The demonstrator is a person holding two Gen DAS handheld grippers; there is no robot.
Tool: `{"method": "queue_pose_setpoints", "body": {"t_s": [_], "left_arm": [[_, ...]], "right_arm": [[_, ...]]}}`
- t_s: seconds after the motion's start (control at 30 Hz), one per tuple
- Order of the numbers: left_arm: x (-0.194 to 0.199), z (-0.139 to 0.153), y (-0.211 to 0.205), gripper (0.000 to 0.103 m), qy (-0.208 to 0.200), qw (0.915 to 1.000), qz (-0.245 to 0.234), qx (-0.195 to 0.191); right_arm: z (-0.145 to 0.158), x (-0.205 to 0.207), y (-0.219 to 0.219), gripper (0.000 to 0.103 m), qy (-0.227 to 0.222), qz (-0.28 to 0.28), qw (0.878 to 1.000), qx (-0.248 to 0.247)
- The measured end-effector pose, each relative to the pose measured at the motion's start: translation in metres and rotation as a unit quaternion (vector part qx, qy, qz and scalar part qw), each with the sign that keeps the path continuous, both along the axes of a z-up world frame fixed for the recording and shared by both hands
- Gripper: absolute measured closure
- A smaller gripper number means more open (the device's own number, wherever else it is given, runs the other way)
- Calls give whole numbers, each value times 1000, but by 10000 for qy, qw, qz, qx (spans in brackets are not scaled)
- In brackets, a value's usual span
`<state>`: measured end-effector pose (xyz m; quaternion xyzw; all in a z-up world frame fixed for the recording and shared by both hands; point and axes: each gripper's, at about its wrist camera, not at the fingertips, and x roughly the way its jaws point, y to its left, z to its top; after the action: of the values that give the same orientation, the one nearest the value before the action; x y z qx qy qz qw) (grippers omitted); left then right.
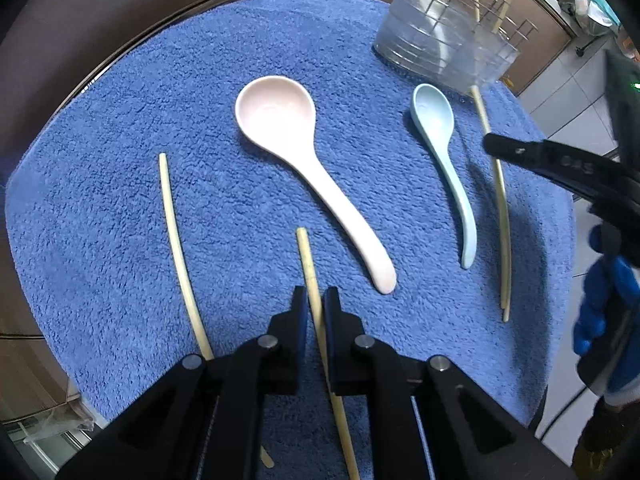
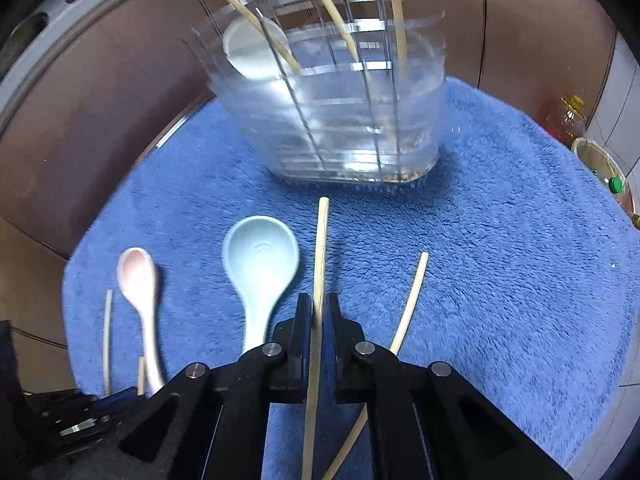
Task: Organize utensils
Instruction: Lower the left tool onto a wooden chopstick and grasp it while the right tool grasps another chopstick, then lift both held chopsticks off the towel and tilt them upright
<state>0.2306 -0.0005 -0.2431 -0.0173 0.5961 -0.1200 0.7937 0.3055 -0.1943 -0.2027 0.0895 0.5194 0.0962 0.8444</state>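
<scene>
Chopsticks are clamped, one in each tool (image 1: 316, 308) (image 2: 319, 316), so the next move is lifting them into the holder (image 2: 332, 120).

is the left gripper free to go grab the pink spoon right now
Probably not yet. The left gripper is shut on a chopstick, so its jaws are occupied. The pink spoon lies uncovered on the blue towel just ahead, nothing blocking it.
</scene>
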Motion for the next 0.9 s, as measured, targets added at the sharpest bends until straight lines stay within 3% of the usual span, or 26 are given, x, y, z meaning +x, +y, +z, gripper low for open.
{"method": "queue_pose_setpoints", "body": {"t_s": [0.27, 0.43, 0.53, 0.63, 0.9], "left_arm": [[-16, 14, 6, 98, -364, 9992, 160, -74], [-28, 33, 13, 98, -607, 9978, 178, -180], [-32, 37, 17, 98, -590, 9978, 191, -249], [-24, 35, 17, 98, -486, 9982, 195, -280], [-6, 21, 13, 98, -318, 9986, 259, -346]], "right_arm": [[36, -38, -20, 97, -423, 70, 9987, 292], [42, -46, -16, 95, -407, 119, 9986, 310], [30, -36, -3, 93, -195, 187, 9995, 187], [13, -22, 7, 85, -7, 214, 9998, 42], [-15, 7, 20, 85, 316, 373, 9982, -339]]}}
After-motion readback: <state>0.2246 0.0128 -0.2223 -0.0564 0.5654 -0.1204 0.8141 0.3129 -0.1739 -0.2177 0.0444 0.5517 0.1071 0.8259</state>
